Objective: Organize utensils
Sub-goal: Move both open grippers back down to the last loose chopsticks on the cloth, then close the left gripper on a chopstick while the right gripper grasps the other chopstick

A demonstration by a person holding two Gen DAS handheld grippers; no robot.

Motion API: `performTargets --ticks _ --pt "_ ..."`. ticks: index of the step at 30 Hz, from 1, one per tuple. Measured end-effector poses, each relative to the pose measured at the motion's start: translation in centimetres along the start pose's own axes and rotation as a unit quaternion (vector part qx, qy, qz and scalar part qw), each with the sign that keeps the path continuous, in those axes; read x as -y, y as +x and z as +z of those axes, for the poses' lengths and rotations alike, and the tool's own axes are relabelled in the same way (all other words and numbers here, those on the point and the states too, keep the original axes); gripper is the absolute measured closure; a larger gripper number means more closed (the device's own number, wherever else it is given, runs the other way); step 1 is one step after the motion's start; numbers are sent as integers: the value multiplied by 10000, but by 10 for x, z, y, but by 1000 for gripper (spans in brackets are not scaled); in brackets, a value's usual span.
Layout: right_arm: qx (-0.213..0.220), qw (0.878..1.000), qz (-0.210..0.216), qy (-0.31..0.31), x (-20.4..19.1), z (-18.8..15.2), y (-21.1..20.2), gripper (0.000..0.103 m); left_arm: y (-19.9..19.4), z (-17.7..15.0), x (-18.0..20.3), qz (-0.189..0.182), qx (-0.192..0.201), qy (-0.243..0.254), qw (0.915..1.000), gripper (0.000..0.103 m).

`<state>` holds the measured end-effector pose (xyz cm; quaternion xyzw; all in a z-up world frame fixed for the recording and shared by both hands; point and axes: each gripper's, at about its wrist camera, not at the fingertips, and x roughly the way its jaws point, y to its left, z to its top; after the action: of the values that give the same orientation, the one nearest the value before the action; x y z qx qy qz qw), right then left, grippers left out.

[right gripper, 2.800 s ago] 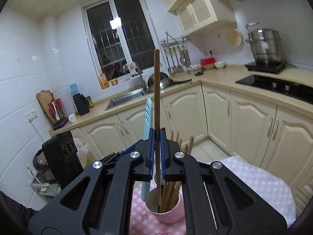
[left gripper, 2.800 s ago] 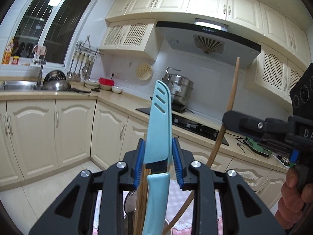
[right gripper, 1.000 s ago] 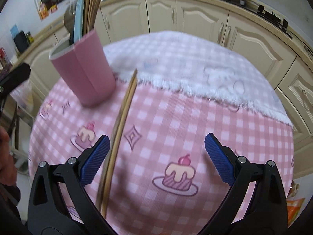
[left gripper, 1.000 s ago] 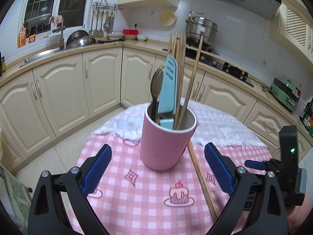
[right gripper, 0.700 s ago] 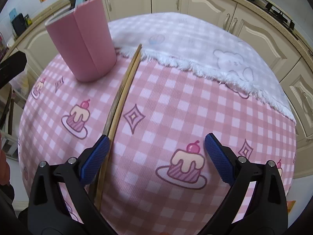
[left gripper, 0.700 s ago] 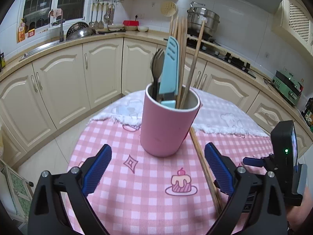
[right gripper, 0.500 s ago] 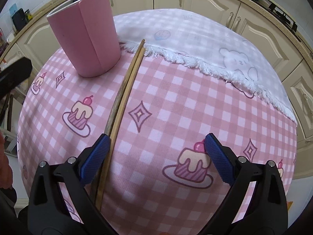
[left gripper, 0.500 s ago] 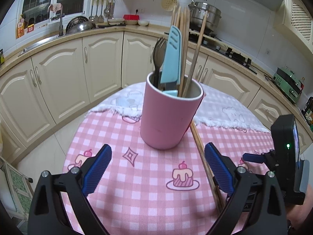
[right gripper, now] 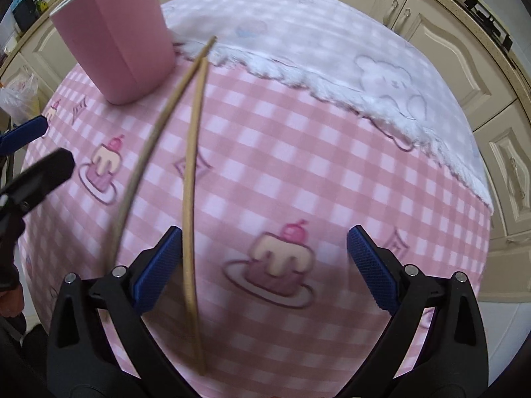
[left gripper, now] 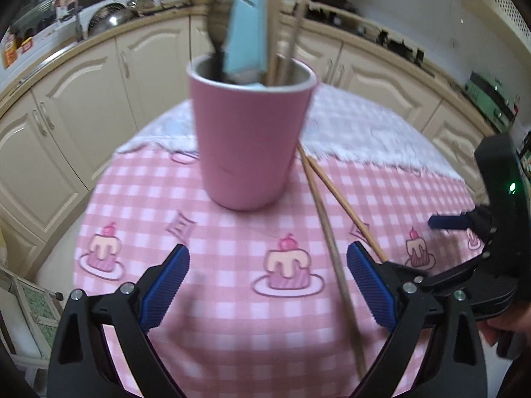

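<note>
- Both grippers are gaping wide with nothing between their pads: the left gripper (left gripper: pixel 268 285) is hovering over the checked cloth (left gripper: pixel 232 315) facing the pink cup (left gripper: pixel 247 139).
- Right gripper (right gripper: pixel 264 267) is hanging above two wooden chopsticks (right gripper: pixel 190 182) lying on the desk beside that cup.
- Inside the cup, a blue spatula (left gripper: pixel 247 23), a spoon (left gripper: pixel 217 16) and more chopsticks are standing upright.

The pale blue plastic knife (left gripper: pixel 247 30) and the wooden chopsticks (left gripper: pixel 277 16) standing in the pink cylindrical cup (left gripper: pixel 247 139) run off the left wrist view's top edge, motion-blurred, their lower ends hidden inside it, and the right wrist view crops the cup's rim.
</note>
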<state>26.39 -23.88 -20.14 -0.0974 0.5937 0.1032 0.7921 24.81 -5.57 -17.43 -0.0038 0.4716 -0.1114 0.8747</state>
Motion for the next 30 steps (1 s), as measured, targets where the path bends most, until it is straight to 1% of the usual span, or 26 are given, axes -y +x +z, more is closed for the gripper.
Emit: performTargets --ticks 4,5,6,7,9,12,16,17,18,19,21,23,24,26,30 --pt "-41 9996 -76 -287 8 2 0 7 17 6 19 132 -409 242 9988 10" --pt "-35 9993 -95 -367 9 3 0 7 20 6 22 146 -464 267 9985 12" --pt "-25 9991 -109 -420 10 3 -1 7 24 8 26 147 -546 312 9979 18" --pt "-11 9988 -117 -479 10 2 -1 7 29 9 29 144 -666 377 9970 21" --pt "15 9986 -110 -517 12 1 -2 7 42 10 35 158 -905 417 9949 36" --pt "47 9983 -65 -569 15 -3 -3 7 50 14 42 363 -934 547 9935 36" --pt "113 9976 24 -678 13 2 -4 7 56 20 49 405 -994 601 9924 38" --pt "121 9974 58 -702 9 3 -5 7 57 21 52 398 -999 644 9921 41" --pt "128 9971 100 -740 6 7 -5 7 58 22 55 366 -1005 684 9919 48" --pt "129 9966 124 -799 1 12 -5 8 59 23 58 328 -1017 737 9915 53" --pt "112 9951 202 -964 -8 21 -3 15 60 29 65 296 -1059 816 9906 66" --pt "76 9927 246 -1177 -19 29 0 25 62 33 63 265 -1110 765 9905 69" --pt "80 9925 270 -1191 -21 32 1 26 64 37 60 256 -1146 685 9907 69" --pt "109 9912 385 -1259 -25 38 2 33 67 42 55 201 -1204 634 9905 69" --pt "152 9883 604 -1389 -28 43 3 42 70 49 46 49 -1285 588 9900 69"
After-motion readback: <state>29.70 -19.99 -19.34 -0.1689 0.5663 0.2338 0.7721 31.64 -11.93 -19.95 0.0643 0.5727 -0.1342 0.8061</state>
